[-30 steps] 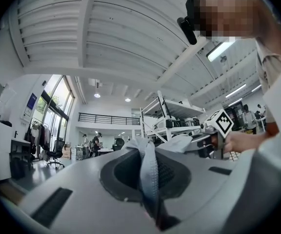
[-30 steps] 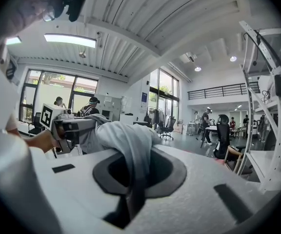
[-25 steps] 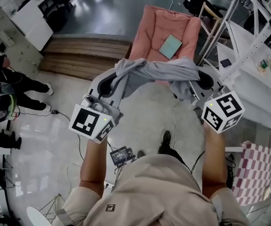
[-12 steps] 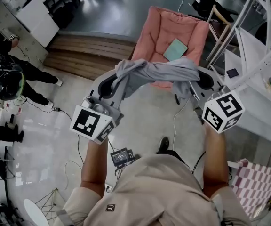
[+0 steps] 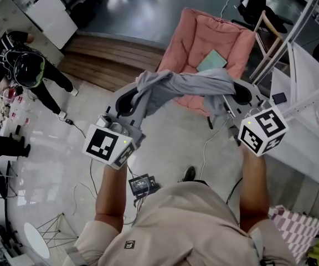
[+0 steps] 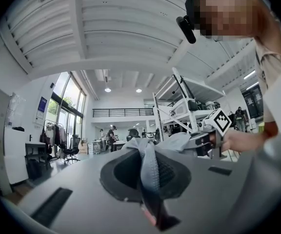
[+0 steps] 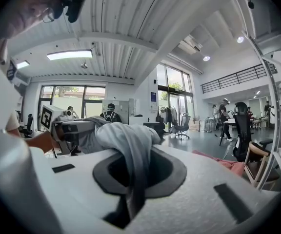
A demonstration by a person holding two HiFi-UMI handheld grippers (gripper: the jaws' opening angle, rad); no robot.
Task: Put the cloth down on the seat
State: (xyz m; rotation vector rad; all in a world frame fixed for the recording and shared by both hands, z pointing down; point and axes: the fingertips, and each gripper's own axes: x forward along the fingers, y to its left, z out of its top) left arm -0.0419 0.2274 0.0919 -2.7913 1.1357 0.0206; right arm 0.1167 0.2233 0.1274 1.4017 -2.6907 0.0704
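While left claw [image 5: 127,100] and right claw [image 5: 241,96] each pinch an end, grey cloth [image 5: 187,86] hangs between them, short of the pink chair seat [image 5: 184,43].
Carry step, I'd say; next: get over the seat (teal pad [image 5: 211,61] on it), lower, let go.

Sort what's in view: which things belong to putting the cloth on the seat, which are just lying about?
Job: grey cloth, left hand-held gripper, right hand-held gripper, pink chair.
Lying about: teal pad on the chair, wooden steps, black device on the floor.
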